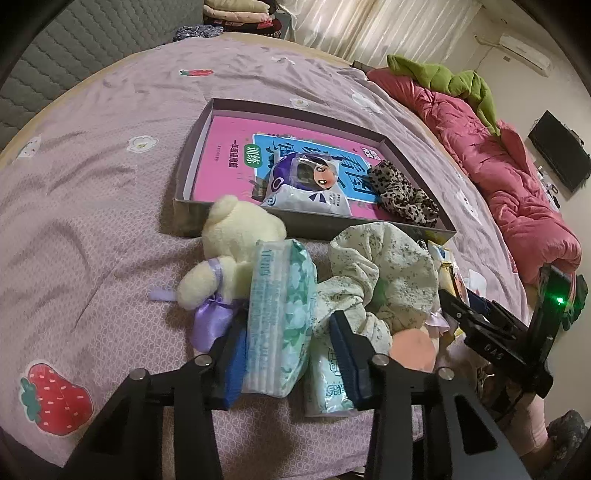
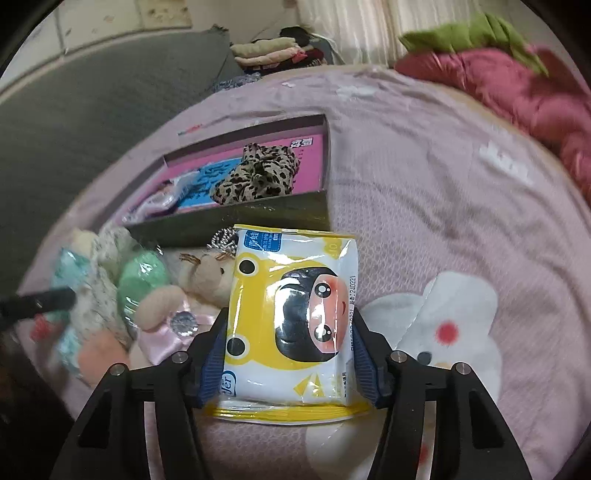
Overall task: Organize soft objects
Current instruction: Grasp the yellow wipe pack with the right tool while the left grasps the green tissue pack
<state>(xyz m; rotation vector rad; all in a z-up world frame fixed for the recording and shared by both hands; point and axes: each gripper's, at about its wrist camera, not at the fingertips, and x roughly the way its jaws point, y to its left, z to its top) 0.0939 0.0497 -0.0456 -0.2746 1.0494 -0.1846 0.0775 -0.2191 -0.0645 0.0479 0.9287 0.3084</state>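
Note:
A shallow box (image 1: 192, 155) lined with a pink book lies on the bed; a purple-white wipes pack (image 1: 306, 184) and a leopard scrunchie (image 1: 400, 192) lie in it. My left gripper (image 1: 288, 332) has its jaws around two green tissue packs (image 1: 280, 306), one of them standing on edge; how firmly it grips is unclear. Beside them lie a cream plush bear (image 1: 229, 243) and a floral fabric piece (image 1: 384, 273). My right gripper (image 2: 291, 328) is shut on a yellow wipes pack (image 2: 295, 317) near the box wall (image 2: 236, 218). The right gripper's body shows in the left wrist view (image 1: 509, 332).
A pile beside the box holds a beige plush toy (image 2: 207, 277), a green pack (image 2: 142, 280) and a peach puff (image 1: 412, 349). A pink quilt (image 1: 498, 166) with a green cloth (image 1: 443, 81) lies along the bed's far side. Folded clothes (image 1: 240, 14) sit behind.

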